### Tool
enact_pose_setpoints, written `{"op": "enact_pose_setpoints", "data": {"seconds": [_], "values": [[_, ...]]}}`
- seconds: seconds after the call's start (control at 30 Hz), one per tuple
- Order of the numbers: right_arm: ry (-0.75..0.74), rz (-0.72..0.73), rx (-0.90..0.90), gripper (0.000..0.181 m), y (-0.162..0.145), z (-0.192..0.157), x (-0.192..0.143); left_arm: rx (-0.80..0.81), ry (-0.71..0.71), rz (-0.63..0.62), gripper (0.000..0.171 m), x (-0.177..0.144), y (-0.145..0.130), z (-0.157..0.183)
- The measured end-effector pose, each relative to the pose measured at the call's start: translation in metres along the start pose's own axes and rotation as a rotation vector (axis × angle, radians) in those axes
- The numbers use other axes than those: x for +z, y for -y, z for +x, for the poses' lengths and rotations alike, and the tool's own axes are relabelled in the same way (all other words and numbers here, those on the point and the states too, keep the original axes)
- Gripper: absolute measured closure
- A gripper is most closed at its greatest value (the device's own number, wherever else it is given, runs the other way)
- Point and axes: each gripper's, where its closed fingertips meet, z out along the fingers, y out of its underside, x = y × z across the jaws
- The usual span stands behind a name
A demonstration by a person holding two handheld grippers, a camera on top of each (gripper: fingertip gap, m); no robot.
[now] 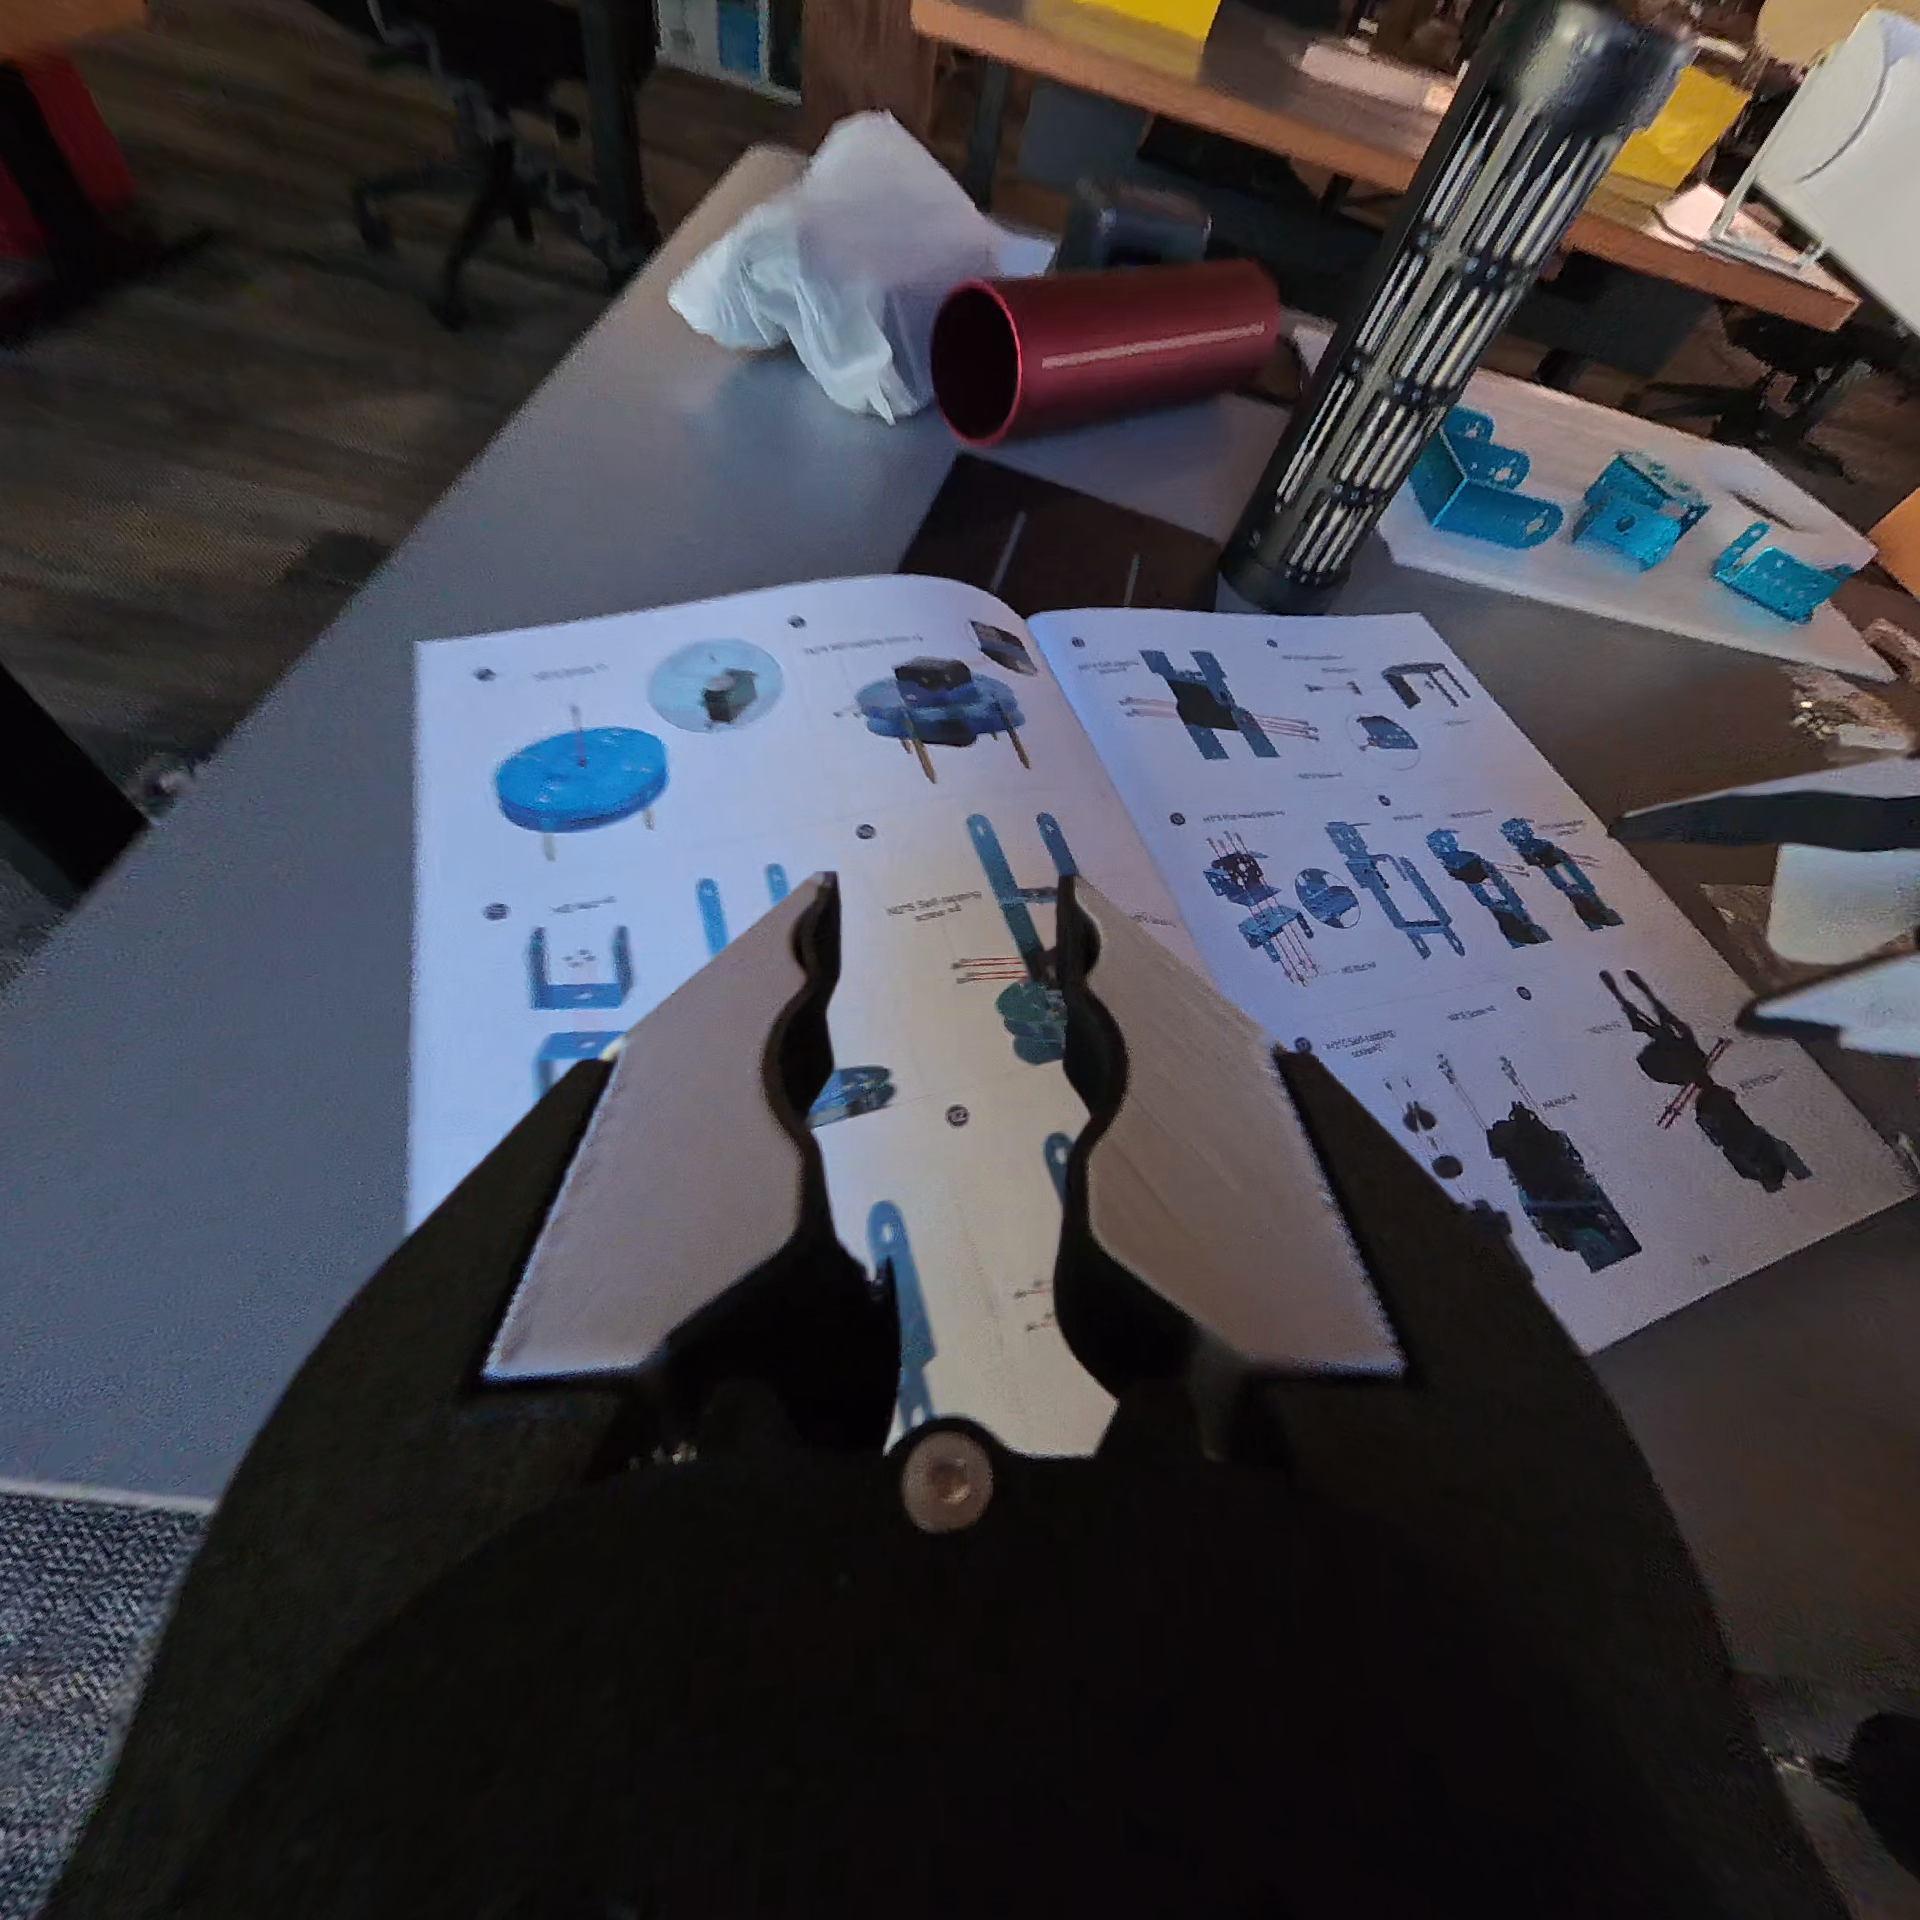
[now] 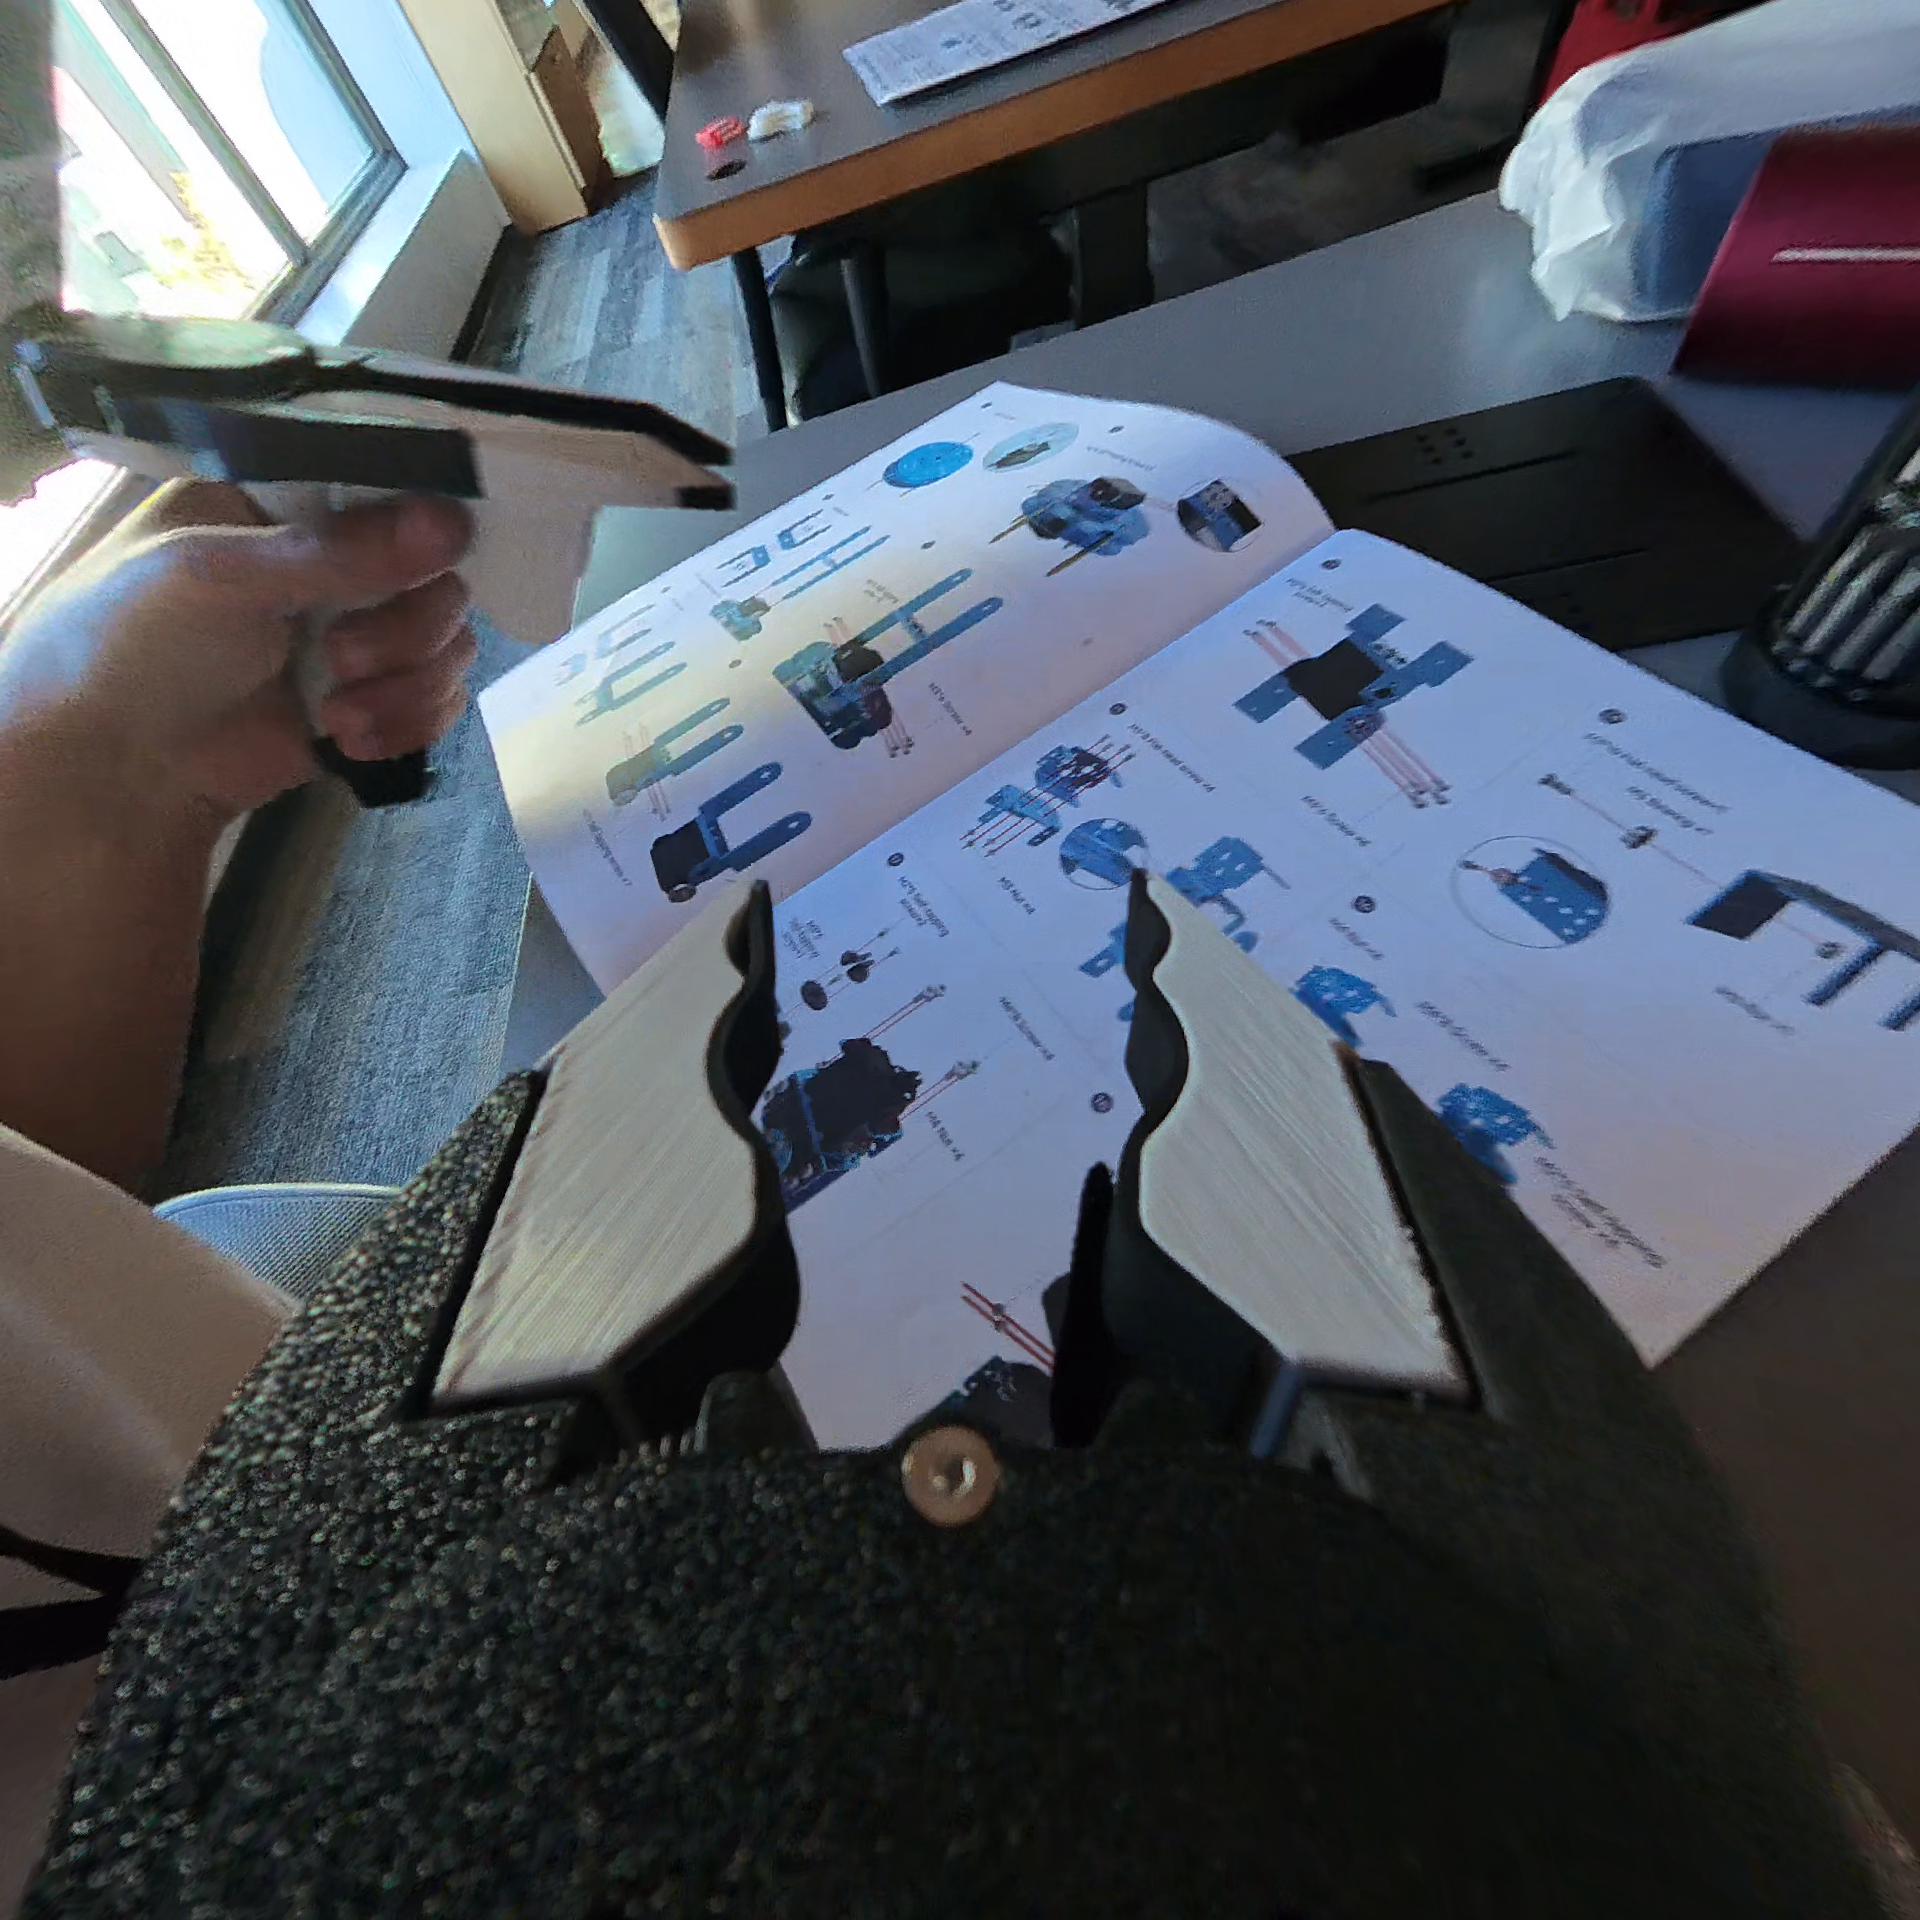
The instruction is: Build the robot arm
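Note:
An open instruction booklet (image 1: 1039, 831) with blue part drawings lies flat on the grey table (image 1: 312, 1039); it also shows in the right wrist view (image 2: 1247, 790). My left gripper (image 1: 948, 885) is open and empty, hovering above the booklet's left page. My right gripper (image 2: 951, 894) is open and empty above the right page. The right gripper's fingertips (image 1: 1704, 821) show at the right edge of the left wrist view. The left gripper (image 2: 707, 473), held by a hand (image 2: 239, 665), shows at the left of the right wrist view.
A red metal tube (image 1: 1101, 348) lies beyond the booklet beside a white plastic bag (image 1: 831, 270). A black perforated cylinder (image 1: 1392, 343) stands upright at the right. Blue metal brackets (image 1: 1621, 509) sit on a white sheet. A black box (image 2: 1538, 499) lies behind the booklet. The black perforated cylinder (image 1: 1392, 343) is about 20 cm from my right fingertips and 25 cm from my left.

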Motion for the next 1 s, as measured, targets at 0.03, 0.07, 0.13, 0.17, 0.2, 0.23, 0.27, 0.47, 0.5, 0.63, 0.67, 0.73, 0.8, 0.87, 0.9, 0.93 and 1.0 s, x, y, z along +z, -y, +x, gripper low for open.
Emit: {"op": "enact_pose_setpoints", "data": {"seconds": [0.03,0.07,0.13,0.17,0.2,0.23,0.27,0.47,0.5,0.63,0.67,0.73,0.8,0.87,0.9,0.93,1.0], "values": [[0.007,-0.017,-0.011,0.115,-0.004,-0.003,0.003,-0.011,-0.002,-0.021,0.131,0.009,-0.004,0.004],[-0.001,-0.033,-0.029,0.115,-0.008,-0.003,0.006,-0.019,0.001,-0.031,0.131,0.016,-0.006,0.005],[-0.031,-0.048,-0.068,0.117,-0.011,-0.001,0.009,-0.039,-0.003,-0.053,0.131,0.026,-0.011,0.007],[-0.034,-0.052,-0.076,0.117,-0.011,-0.001,0.010,-0.043,-0.017,-0.068,0.131,0.030,-0.013,0.009],[-0.028,-0.058,-0.074,0.117,-0.012,-0.001,0.011,-0.037,-0.025,-0.083,0.131,0.034,-0.015,0.010],[-0.027,-0.066,-0.065,0.115,-0.013,-0.001,0.012,-0.025,-0.019,-0.096,0.131,0.037,-0.017,0.009],[-0.027,-0.074,-0.056,0.114,-0.015,0.000,0.013,-0.009,-0.008,-0.104,0.131,0.039,-0.018,0.007],[-0.070,-0.169,-0.037,0.113,-0.035,0.013,0.019,0.067,-0.054,-0.105,0.131,0.053,-0.002,0.029],[-0.076,-0.213,-0.028,0.111,-0.043,0.015,0.021,0.091,-0.054,-0.100,0.131,0.055,0.003,0.034],[-0.108,-0.257,-0.031,0.114,-0.053,0.022,0.025,0.167,-0.058,-0.159,0.133,0.052,0.012,0.057],[-0.113,-0.262,-0.038,0.115,-0.054,0.023,0.025,0.191,-0.063,-0.168,0.133,0.050,0.015,0.063],[-0.120,-0.273,-0.059,0.114,-0.055,0.022,0.025,0.225,-0.100,-0.207,0.133,0.048,0.014,0.075],[-0.105,-0.282,-0.076,0.107,-0.056,0.019,0.025,0.251,-0.129,-0.263,0.133,0.058,0.004,0.078],[-0.102,-0.286,-0.091,0.105,-0.057,0.018,0.025,0.262,-0.082,-0.354,0.132,0.075,-0.017,0.061],[-0.103,-0.285,-0.096,0.106,-0.057,0.018,0.025,0.262,-0.068,-0.389,0.133,0.082,-0.026,0.054],[-0.106,-0.284,-0.100,0.106,-0.057,0.018,0.025,0.249,-0.063,-0.402,0.133,0.087,-0.032,0.050],[-0.108,-0.280,-0.096,0.108,-0.057,0.019,0.025,0.227,-0.062,-0.424,0.134,0.090,-0.041,0.044]]}}
